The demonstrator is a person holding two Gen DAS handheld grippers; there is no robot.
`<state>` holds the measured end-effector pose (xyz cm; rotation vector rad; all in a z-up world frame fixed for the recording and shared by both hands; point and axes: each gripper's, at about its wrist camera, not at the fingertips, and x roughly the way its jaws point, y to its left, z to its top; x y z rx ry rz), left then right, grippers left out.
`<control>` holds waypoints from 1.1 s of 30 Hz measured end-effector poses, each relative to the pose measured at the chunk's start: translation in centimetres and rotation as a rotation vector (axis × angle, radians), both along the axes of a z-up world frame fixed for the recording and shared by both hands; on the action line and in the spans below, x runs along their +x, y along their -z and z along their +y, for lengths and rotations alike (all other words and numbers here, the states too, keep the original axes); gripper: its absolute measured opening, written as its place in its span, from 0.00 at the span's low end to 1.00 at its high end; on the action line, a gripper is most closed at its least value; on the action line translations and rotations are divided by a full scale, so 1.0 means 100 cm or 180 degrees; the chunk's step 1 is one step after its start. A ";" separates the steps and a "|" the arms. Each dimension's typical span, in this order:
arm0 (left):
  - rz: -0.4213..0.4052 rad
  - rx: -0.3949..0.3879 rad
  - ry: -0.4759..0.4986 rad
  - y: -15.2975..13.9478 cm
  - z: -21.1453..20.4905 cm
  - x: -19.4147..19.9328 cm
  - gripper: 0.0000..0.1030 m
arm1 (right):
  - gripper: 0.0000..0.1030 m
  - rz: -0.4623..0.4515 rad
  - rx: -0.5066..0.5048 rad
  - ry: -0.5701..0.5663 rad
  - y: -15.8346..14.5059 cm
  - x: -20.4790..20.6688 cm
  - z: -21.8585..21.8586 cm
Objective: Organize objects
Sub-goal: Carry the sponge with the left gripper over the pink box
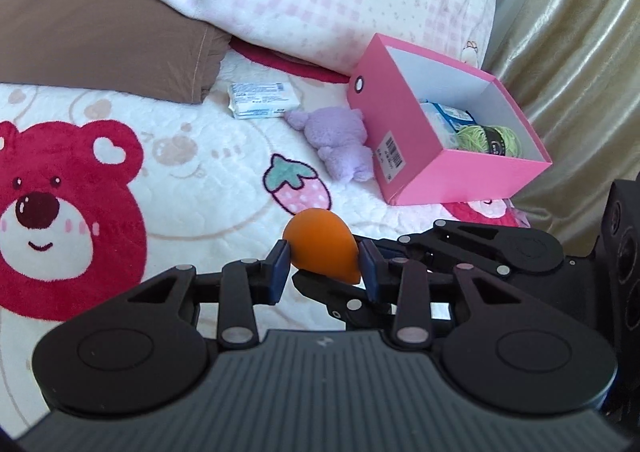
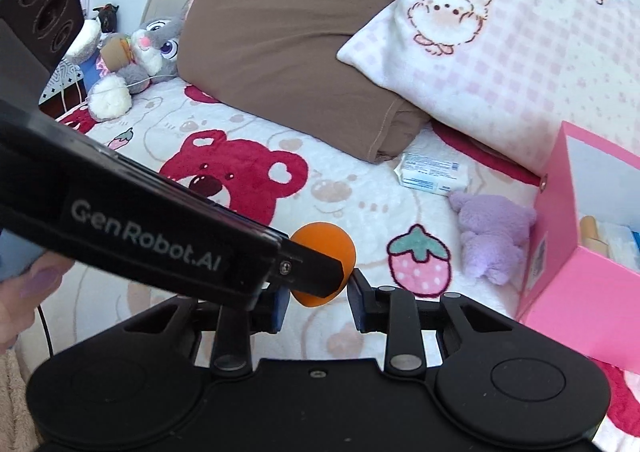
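While clamped: orange sponge (image 1: 322,248) between left hand-held gripper (image 1: 324,268) pads.

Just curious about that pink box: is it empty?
No. The pink box holds green yarn and a blue-white packet.

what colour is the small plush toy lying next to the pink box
Pale purple, a lilac shade. The plush toy shows best in the left wrist view.
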<state>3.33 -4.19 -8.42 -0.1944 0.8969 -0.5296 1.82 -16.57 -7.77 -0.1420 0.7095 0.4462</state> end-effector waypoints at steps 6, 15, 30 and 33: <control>-0.0118 -0.0003 0.0027 -0.027 -0.031 -0.015 0.34 | 0.34 -0.0043 0.0032 0.0127 -0.026 -0.013 -0.028; 0.0003 -0.0350 0.0340 -0.087 -0.062 -0.011 0.35 | 0.34 -0.0515 -0.0269 0.0238 -0.082 -0.042 -0.061; -0.0021 -0.0463 0.0470 -0.140 -0.139 0.076 0.35 | 0.34 -0.0612 -0.0315 0.0558 -0.142 0.032 -0.132; 0.0033 -0.0462 0.0400 -0.129 -0.156 0.107 0.35 | 0.34 -0.0350 -0.0092 0.0648 -0.137 0.073 -0.158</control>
